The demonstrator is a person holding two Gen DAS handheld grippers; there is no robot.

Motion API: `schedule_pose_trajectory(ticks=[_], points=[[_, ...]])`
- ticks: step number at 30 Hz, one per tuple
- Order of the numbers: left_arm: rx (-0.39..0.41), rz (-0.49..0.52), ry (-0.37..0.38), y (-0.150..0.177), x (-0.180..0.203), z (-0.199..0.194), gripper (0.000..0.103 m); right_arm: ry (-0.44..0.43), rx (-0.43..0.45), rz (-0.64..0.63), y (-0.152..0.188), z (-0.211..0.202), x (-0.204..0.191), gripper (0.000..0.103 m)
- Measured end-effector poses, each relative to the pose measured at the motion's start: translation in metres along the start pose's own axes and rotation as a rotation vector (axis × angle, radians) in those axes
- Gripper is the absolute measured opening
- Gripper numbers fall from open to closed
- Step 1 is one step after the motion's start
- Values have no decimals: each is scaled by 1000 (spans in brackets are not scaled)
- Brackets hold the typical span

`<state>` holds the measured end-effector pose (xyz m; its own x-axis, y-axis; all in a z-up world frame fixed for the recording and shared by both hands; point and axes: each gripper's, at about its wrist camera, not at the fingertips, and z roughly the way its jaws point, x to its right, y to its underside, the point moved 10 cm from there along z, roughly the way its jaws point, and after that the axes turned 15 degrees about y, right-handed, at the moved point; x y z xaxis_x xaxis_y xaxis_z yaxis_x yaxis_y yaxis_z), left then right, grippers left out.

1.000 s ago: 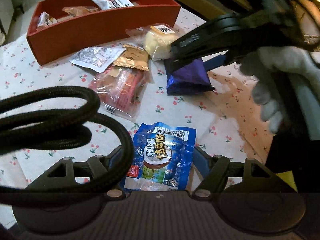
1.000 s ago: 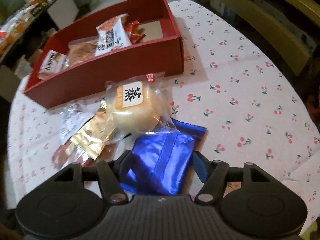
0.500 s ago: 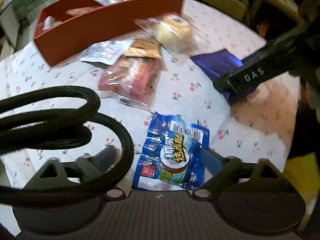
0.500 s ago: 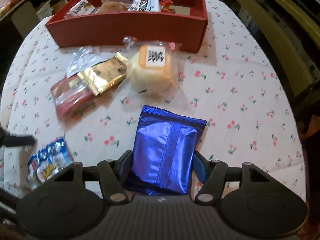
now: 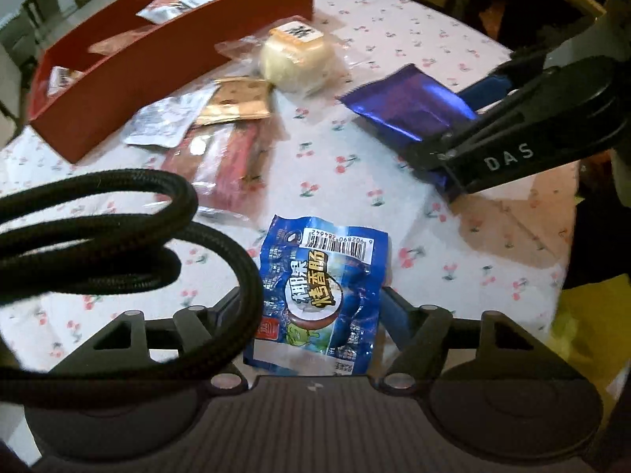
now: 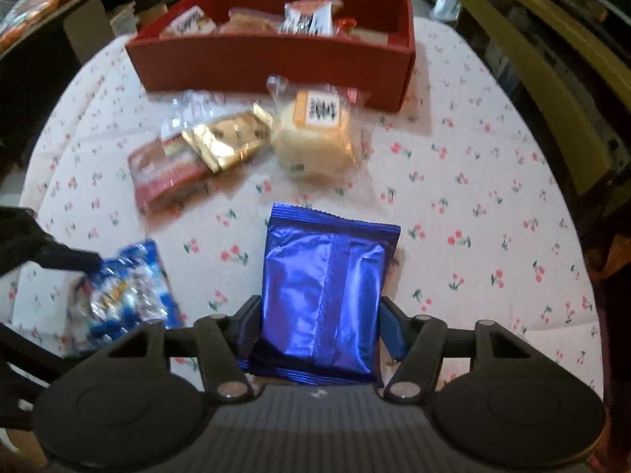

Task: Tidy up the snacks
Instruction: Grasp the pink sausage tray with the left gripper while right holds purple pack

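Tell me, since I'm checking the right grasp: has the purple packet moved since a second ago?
Yes. The purple packet, held in the right gripper, has drawn back from the red box and bun.

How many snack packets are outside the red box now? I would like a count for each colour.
Blue: 2, the shiny blue packet in the right gripper and the printed blue packet in the left gripper
Gold: 1
Red: 1
Silver-white: 1
Clear with pale bun: 1
Total: 6
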<state>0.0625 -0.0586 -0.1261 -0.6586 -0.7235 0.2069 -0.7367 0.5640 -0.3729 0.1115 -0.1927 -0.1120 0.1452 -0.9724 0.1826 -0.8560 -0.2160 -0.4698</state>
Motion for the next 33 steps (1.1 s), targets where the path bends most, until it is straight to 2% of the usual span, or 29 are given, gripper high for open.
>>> schedule_pose_trajectory(ticks=[6,12,16,17,18,20,21,24,26,29,31,32,33], points=[[68,-31,67,-11,-3,-11,77,-24,53,28,-17,-15,-1,70],[135,-109,94,-23,-17,-24,77,-40,65,48,-25,-18,-1,70],[204,-109,114,-33,-11,-45,76,-50,87,78,-32,-25,6,70],[223,-110,117,-37,-12,-50,60,-51,95,81,-35,-26,7,70],[235,-117,134,-41,-12,-54,51,-49,105,82,-39,-28,8,70],[267,-152,172,-49,-15,-61,52,-53,119,90,-47,-30,9,70],[279,-152,162,-54,-18,-63,51,-54,121,91,-50,-30,9,70],[235,-120,144,-53,-19,-55,56,-52,116,95,-54,-27,9,70],[177,-85,141,-42,-13,-44,72,-58,110,93,-52,-26,9,70],[103,-39,114,-27,-10,-28,78,-66,102,97,-48,-25,10,70],[99,-73,121,-24,-12,-25,84,-71,103,105,-47,-25,12,70],[113,-103,130,-27,-15,-26,89,-73,103,110,-47,-26,14,70],[139,-140,138,-32,-18,-29,90,-71,104,114,-47,-26,15,70]])
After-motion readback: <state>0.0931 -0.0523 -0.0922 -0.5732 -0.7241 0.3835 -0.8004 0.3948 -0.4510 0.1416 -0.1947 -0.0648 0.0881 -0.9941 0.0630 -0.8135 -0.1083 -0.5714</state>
